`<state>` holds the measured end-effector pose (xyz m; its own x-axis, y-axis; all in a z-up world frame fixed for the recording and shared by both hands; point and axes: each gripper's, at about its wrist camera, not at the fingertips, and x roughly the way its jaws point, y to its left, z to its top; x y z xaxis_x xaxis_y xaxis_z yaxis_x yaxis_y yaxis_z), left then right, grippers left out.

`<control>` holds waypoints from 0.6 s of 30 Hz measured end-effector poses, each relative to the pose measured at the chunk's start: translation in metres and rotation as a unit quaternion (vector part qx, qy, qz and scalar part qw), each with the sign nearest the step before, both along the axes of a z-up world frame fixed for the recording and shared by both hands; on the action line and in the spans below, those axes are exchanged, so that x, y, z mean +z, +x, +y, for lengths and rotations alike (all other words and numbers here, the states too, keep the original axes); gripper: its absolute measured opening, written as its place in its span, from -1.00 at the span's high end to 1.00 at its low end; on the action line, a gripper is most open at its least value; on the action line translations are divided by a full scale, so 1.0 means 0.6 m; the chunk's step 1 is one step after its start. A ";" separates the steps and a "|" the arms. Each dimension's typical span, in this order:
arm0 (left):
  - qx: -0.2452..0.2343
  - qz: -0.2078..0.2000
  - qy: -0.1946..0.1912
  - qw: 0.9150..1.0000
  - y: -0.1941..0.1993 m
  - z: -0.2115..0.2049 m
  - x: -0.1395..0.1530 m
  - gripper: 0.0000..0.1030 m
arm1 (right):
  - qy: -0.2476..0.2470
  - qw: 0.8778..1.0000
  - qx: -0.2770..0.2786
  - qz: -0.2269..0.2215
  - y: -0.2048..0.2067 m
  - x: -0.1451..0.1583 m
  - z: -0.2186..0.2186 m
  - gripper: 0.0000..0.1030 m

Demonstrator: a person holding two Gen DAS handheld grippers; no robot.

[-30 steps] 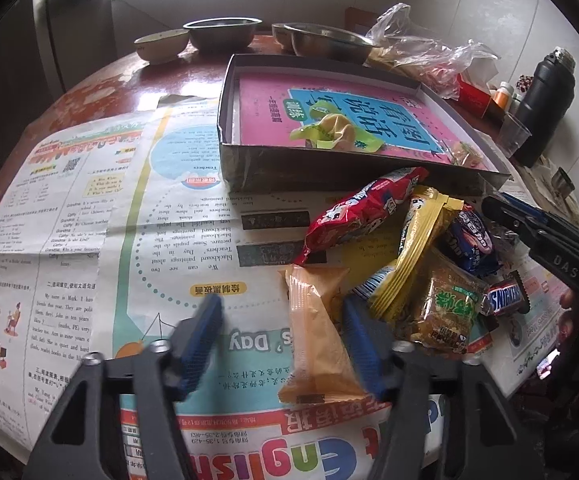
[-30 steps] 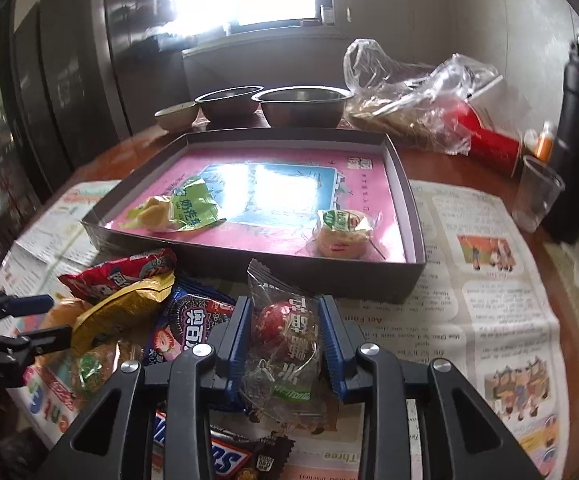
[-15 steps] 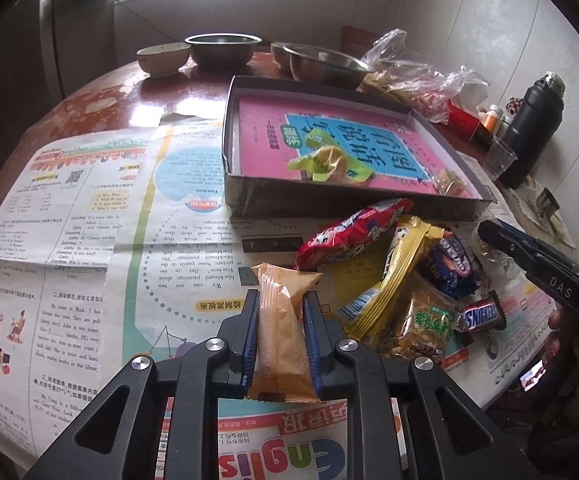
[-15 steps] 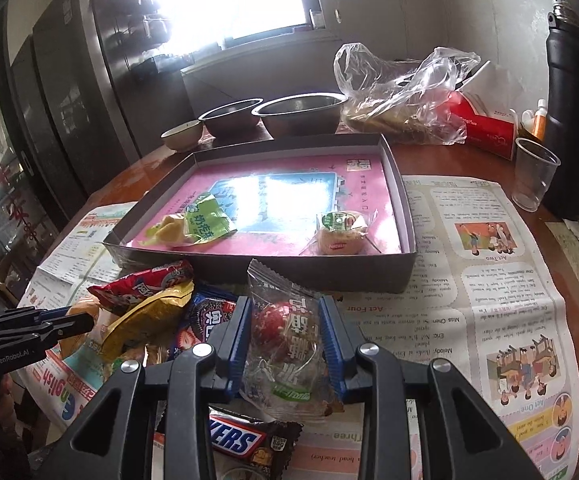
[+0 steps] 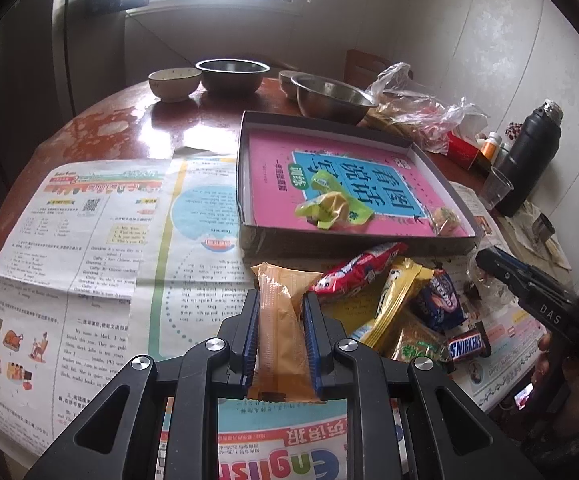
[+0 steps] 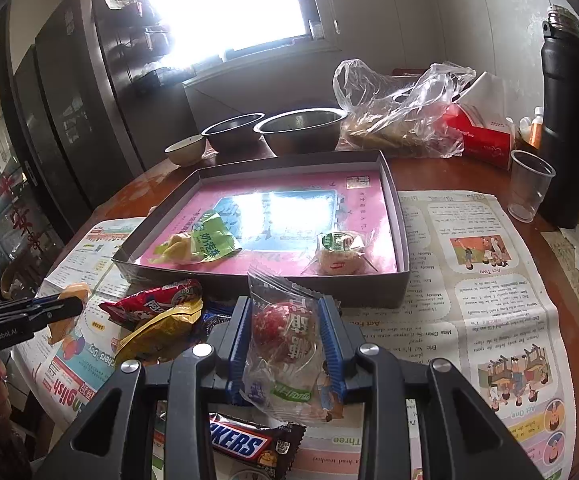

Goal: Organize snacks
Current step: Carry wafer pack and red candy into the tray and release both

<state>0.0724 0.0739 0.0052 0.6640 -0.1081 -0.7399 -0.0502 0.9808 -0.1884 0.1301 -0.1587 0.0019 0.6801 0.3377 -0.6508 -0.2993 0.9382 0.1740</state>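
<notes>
My left gripper (image 5: 280,300) is shut on an orange snack packet (image 5: 279,320) and holds it above the newspaper, short of the grey tray (image 5: 245,184). My right gripper (image 6: 285,308) is shut on a clear-wrapped red candy (image 6: 285,332) just in front of the tray's near wall (image 6: 289,284). The tray has a pink liner and holds a green-yellow packet (image 5: 331,206) (image 6: 197,242) and a small wrapped cake (image 6: 339,254). A pile of snacks lies before the tray: a red packet (image 5: 353,270), a yellow packet (image 5: 393,300), a Snickers bar (image 5: 465,346) (image 6: 249,442).
Steel bowls (image 5: 231,74) (image 6: 299,130) and a small bowl (image 5: 173,82) stand at the table's back. A plastic bag (image 6: 401,112), a black flask (image 6: 569,120) and a clear cup (image 6: 529,184) stand at the right. Newspaper (image 5: 81,248) covers the table.
My left gripper closed on the orange packet and lifted it off the newspaper. My right gripper rose with the red candy held in it.
</notes>
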 end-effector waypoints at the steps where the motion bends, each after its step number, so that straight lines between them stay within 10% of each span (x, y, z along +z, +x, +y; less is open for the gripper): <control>1: 0.001 -0.002 0.000 1.000 0.003 0.000 0.003 0.59 | 0.000 1.000 -0.001 -0.001 0.002 0.001 0.000 0.33; 18: -0.019 -0.003 0.006 1.000 0.077 -0.029 0.008 0.59 | 0.006 1.000 -0.008 -0.006 0.030 0.010 -0.004 0.33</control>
